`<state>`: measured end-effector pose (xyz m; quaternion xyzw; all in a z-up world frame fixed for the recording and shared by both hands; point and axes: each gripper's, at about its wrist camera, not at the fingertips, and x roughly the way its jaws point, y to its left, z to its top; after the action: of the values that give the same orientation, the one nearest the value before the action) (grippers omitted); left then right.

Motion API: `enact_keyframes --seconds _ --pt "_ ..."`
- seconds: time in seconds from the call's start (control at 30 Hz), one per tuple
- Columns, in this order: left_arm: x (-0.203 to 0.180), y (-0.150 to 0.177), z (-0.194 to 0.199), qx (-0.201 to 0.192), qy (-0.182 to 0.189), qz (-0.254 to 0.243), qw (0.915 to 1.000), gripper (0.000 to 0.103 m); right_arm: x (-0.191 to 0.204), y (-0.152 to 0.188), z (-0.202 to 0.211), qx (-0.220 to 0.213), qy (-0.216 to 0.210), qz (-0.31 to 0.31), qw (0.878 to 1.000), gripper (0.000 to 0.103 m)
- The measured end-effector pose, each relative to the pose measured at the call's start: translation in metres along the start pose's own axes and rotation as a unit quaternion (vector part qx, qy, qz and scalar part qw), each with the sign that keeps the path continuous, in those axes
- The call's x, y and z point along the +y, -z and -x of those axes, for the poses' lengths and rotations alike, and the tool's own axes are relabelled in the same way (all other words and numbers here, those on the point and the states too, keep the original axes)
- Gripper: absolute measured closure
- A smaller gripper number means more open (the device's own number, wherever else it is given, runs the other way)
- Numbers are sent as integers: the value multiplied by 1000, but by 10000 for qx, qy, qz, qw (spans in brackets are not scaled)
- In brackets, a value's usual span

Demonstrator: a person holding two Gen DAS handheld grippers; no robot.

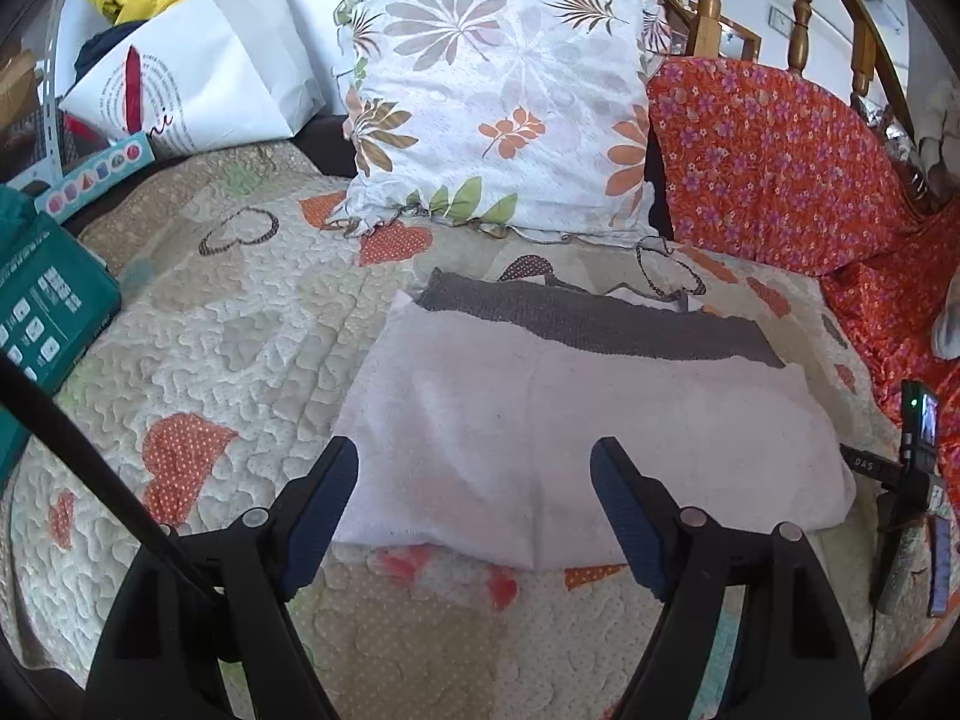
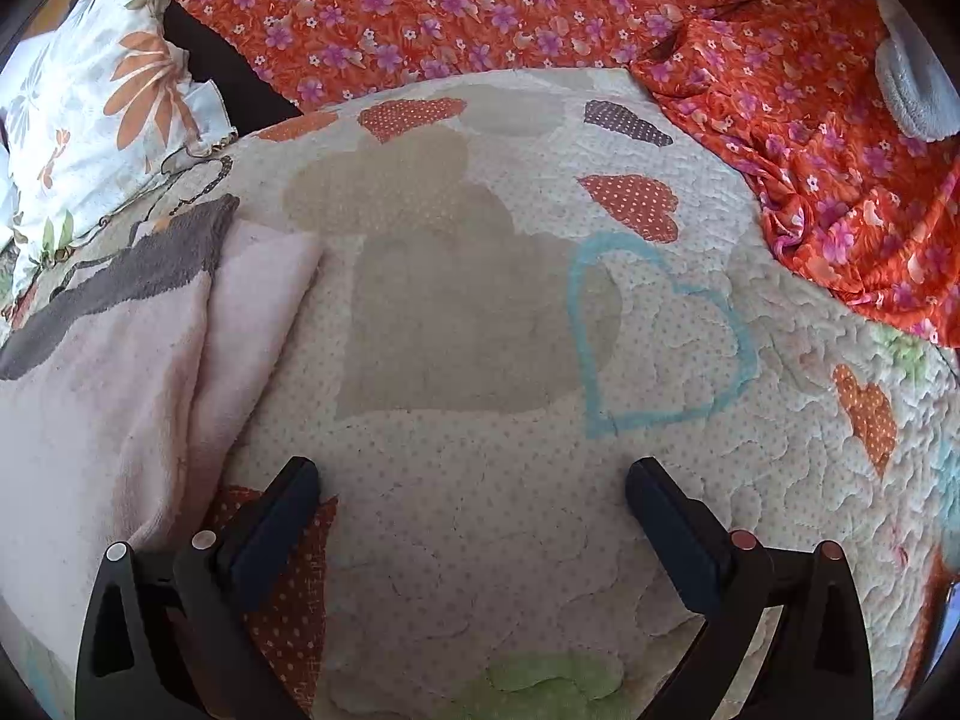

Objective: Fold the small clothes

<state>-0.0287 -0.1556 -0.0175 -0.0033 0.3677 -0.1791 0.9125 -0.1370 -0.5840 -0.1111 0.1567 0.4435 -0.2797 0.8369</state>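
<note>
A small pale pink garment [image 1: 570, 420] with a grey band [image 1: 588, 318] along its far edge lies folded flat on the quilted bedspread [image 1: 240, 324]. My left gripper [image 1: 474, 468] is open and empty, hovering over the garment's near edge. In the right wrist view the same garment [image 2: 108, 372] lies at the left. My right gripper [image 2: 474, 480] is open and empty over bare quilt [image 2: 480, 312], to the right of the garment.
A floral cushion [image 1: 498, 102] and an orange flowered cloth [image 1: 774, 162] lie behind the garment. A white paper bag [image 1: 198, 78] and a green box [image 1: 42, 312] sit at the left. A small camera device [image 1: 918, 438] stands at the right edge.
</note>
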Motion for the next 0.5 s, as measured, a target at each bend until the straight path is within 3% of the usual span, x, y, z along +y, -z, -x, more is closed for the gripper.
enact_keyframes --seconds 0.2,0.5 --pt "0 3 -10 158 30 242 9996 24 0 1 1 -6 -3 -11 10000 0" --pt "-10 10 -15 220 -26 34 9997 24 0 1 1 -11 -2 -13 10000 0"
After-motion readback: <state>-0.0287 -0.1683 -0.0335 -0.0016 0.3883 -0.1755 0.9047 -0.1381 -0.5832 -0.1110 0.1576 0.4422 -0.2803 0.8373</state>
